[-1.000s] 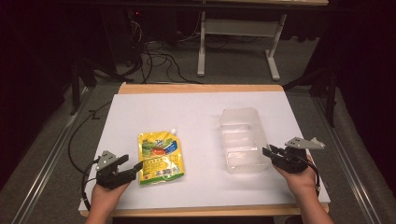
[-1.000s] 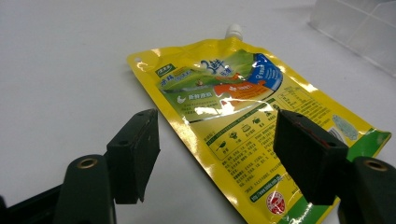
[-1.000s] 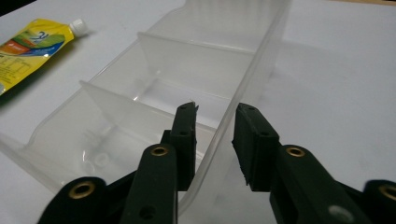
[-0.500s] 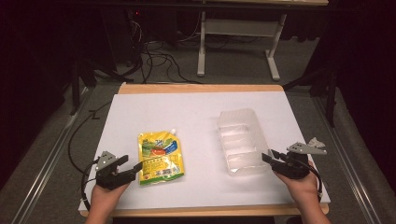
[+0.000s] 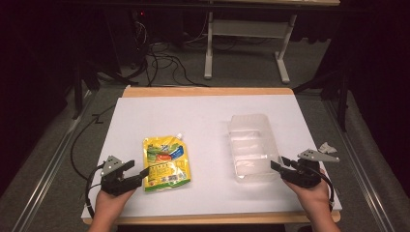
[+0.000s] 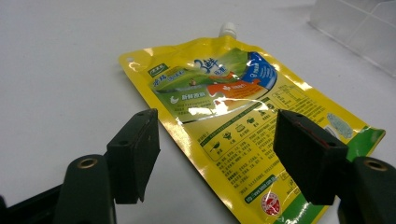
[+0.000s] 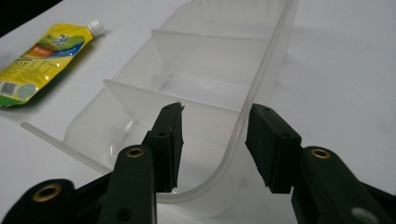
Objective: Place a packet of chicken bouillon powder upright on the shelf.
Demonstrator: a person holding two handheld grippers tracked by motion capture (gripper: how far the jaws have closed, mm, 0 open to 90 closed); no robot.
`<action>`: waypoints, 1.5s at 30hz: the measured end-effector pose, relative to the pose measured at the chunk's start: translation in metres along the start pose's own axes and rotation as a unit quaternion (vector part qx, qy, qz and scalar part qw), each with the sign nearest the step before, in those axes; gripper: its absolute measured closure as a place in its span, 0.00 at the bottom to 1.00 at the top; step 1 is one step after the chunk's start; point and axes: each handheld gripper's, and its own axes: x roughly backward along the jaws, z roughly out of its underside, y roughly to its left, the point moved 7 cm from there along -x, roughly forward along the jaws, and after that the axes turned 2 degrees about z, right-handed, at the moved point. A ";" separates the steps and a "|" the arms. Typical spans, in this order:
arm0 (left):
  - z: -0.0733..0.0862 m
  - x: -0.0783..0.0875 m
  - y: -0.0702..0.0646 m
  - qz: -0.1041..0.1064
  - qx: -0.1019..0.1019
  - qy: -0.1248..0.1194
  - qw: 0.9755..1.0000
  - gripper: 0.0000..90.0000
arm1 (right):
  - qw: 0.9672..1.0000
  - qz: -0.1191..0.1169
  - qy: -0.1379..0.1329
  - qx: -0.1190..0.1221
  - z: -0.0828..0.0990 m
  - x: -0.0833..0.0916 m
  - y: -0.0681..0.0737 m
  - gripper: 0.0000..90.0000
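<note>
Seen from the high view, the yellow spouted sauce pouch (image 5: 166, 163) lies flat on the white table (image 5: 203, 121), with the left gripper (image 5: 139, 173) at its near left corner, while the clear divided tray (image 5: 251, 147) sits well to the right with the right gripper (image 5: 276, 166) at its near right corner.

In the left gripper view, the jaws stand wide apart above the pouch (image 6: 243, 121); one hangs over bare table beside its edge, the other over its printed face, and neither pad presses on it. To pick it up well, the person would likely need to lower the gripper until one jaw slips under the thin edge before closing, since a flat pouch offers little to pinch.

In the right gripper view, the jaws have just been opening and straddle the tray's curved corner wall (image 7: 243, 121) without pinching it, one inside the nearest compartment, one outside. The pouch (image 7: 42, 53) lies far off. A steadying grip here should close gently, as the thin wall could flex.
</note>
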 end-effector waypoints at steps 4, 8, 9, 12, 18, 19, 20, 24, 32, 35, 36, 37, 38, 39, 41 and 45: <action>-0.003 -0.005 0.004 -0.004 0.006 0.000 1.000 0.36 | 0.999 0.003 -0.045 0.001 -0.011 0.007 -0.005 0.49; -0.007 -0.013 0.009 -0.003 0.016 0.006 1.000 0.35 | 0.997 0.004 -0.072 0.011 -0.016 0.008 -0.009 0.43; -0.009 -0.015 0.010 0.004 0.022 0.011 1.000 0.35 | 0.997 0.008 -0.080 0.015 -0.018 0.009 -0.010 0.41; -0.017 -0.027 0.021 -0.002 0.033 0.021 0.999 0.34 | 0.996 0.010 -0.088 0.023 -0.019 0.009 -0.011 0.39; -0.017 -0.046 0.042 -0.009 0.070 0.040 0.997 0.32 | 0.996 0.012 -0.083 0.024 -0.018 0.006 -0.013 0.38; -0.016 -0.050 0.044 -0.007 0.081 0.041 0.996 0.32 | 0.996 0.012 -0.083 0.024 -0.018 0.006 -0.013 0.38; -0.016 -0.052 0.046 -0.006 0.087 0.043 0.995 0.32 | 0.996 0.012 -0.081 0.025 -0.017 0.005 -0.013 0.38; -0.014 -0.061 0.053 -0.002 0.110 0.049 0.993 0.32 | 0.997 0.007 -0.074 0.027 -0.016 0.002 -0.010 0.38; -0.019 -0.067 0.066 0.008 0.142 0.050 0.989 0.35 | 0.997 0.003 -0.068 0.028 -0.016 -0.001 -0.008 0.39; -0.031 -0.074 0.063 0.009 0.121 0.051 0.991 0.37 | 0.997 0.003 -0.066 0.028 -0.015 -0.002 -0.008 0.39; -0.031 -0.074 0.063 0.009 0.121 0.051 0.991 0.37 | 0.997 0.003 -0.066 0.028 -0.015 -0.002 -0.008 0.39; -0.034 -0.076 0.063 0.007 0.119 0.051 0.992 0.37 | 0.998 0.003 -0.064 0.027 -0.015 -0.002 -0.008 0.39; -0.037 -0.078 0.064 0.005 0.118 0.050 0.992 0.37 | 0.998 0.002 -0.064 0.026 -0.015 -0.002 -0.008 0.40; -0.041 -0.080 0.064 0.002 0.119 0.042 0.992 0.37 | 0.998 0.002 -0.064 0.025 -0.015 -0.002 -0.008 0.40; -0.045 -0.085 0.071 -0.012 0.119 0.047 0.992 0.38 | 0.998 0.000 -0.060 0.023 -0.014 -0.003 -0.008 0.40; -0.048 -0.091 0.077 -0.002 0.142 0.039 0.989 0.39 | 0.998 -0.002 -0.059 0.025 -0.013 -0.004 -0.007 0.41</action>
